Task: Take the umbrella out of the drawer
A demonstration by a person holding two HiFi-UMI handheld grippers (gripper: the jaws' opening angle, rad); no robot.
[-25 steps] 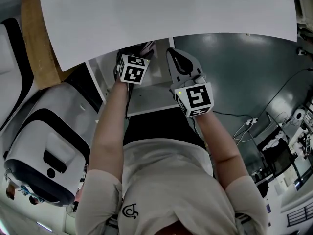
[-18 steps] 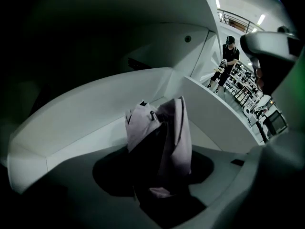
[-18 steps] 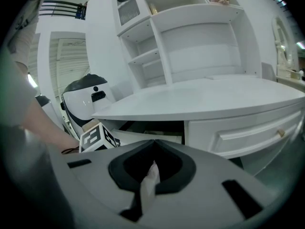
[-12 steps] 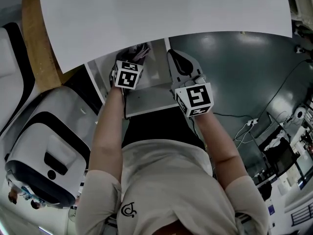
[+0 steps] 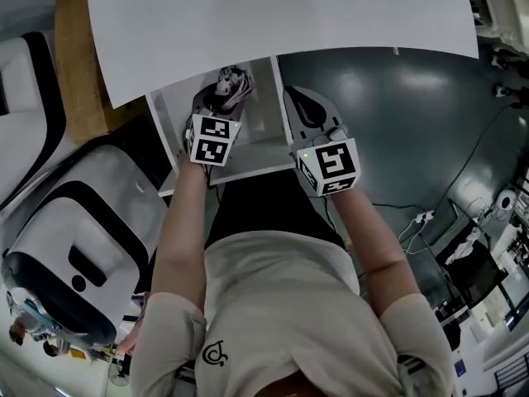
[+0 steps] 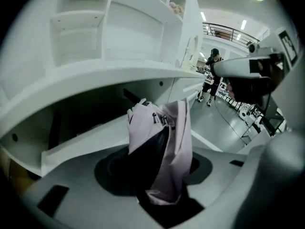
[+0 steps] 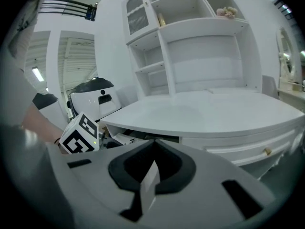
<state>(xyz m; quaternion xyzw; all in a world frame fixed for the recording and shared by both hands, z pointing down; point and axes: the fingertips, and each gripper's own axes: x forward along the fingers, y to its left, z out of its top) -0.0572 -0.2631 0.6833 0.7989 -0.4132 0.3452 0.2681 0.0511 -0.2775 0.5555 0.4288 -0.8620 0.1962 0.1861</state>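
A folded pale pink umbrella [image 5: 230, 85] hangs above the open white drawer [image 5: 252, 154], under the desk's front edge. My left gripper [image 5: 216, 107] is shut on it. In the left gripper view the umbrella [image 6: 164, 137] stands bunched between the jaws of my left gripper [image 6: 164, 194], with its dark inner folds showing and the drawer panel [image 6: 86, 137] behind it. My right gripper [image 5: 299, 106] hovers just right of the drawer's right wall. In its own view the right gripper [image 7: 147, 185] has its jaws together and nothing held.
The white desk top [image 5: 281, 23] overhangs the drawer. A white-and-black machine [image 5: 74, 238] stands close on the left. Cables [image 5: 413, 213] lie on the dark floor at the right. White shelves [image 7: 200, 32] rise behind the desk.
The left gripper dipped into the drawer, shut on the umbrella and rose with it, so the umbrella is now lifted. The right gripper rose slightly.
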